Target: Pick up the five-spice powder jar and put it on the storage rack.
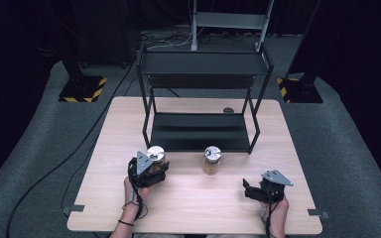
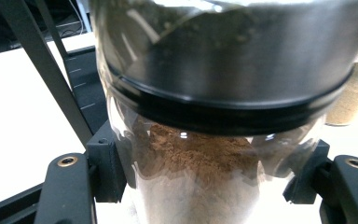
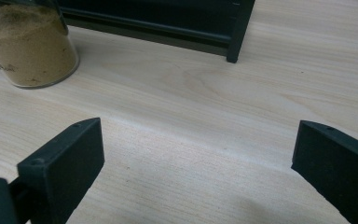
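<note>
A glass jar of dark brown powder (image 2: 200,163) with a steel lid (image 1: 155,153) stands at the table's left-middle, just in front of the black rack. My left gripper (image 1: 157,171) is shut on its glass body, one jaw on each side (image 2: 209,184). A second jar, holding tan powder (image 1: 212,160), stands free to its right and appears in the left gripper view (image 2: 354,93) and the right gripper view (image 3: 28,46). My right gripper (image 1: 249,191) hovers low over the table at the front right, open wide (image 3: 196,168), with nothing between its jaws.
A black two-shelf metal rack (image 1: 202,130) stands at the back middle of the wooden table (image 1: 193,208); one of its front legs (image 3: 235,35) is ahead of my right gripper. A small dark disc (image 1: 228,110) lies behind the rack. Bare tabletop runs along the front.
</note>
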The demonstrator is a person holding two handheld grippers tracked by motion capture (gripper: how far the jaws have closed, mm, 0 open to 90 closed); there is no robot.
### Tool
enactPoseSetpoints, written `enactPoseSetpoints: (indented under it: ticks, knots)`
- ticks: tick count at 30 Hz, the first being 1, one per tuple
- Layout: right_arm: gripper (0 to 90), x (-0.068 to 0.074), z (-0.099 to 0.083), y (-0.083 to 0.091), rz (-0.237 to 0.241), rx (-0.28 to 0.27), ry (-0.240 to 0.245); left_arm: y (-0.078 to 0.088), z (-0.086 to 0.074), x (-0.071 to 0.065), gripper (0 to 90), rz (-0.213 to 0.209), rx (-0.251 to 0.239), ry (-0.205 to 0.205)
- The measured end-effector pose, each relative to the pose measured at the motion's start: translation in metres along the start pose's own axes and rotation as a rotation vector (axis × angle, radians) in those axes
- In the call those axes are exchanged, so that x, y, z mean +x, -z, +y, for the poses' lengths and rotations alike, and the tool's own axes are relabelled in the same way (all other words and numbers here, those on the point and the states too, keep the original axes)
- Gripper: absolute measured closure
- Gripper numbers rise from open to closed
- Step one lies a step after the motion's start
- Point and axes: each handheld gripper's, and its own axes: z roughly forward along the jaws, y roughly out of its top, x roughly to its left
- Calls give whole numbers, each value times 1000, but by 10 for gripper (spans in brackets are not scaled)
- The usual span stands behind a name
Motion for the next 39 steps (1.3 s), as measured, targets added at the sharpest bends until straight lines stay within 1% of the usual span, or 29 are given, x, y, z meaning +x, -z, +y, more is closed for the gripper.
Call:
enactPoseSetpoints:
  ticks: [6, 11, 21, 28, 32, 39]
  knots:
    - [11, 0, 0, 0, 0, 0, 0, -7, 0, 4, 316, -11, -5, 23]
    - [11, 0, 0, 0, 0, 0, 0, -10, 1, 6, 316, -16, -12, 21]
    - [11, 0, 0, 0, 0, -1, 0, -17, 7, 5, 316, -18, -13, 0]
    - [11, 0, 0, 0, 2, -2, 0, -22, 9, 4, 316, -19, -12, -1]
    - [11, 0, 0, 0, 1, -3, 1, -25, 12, 4, 317, -17, -8, -12]
    - [11, 0, 0, 0, 2, -3, 0, -31, 15, 4, 316, -17, -1, -18]
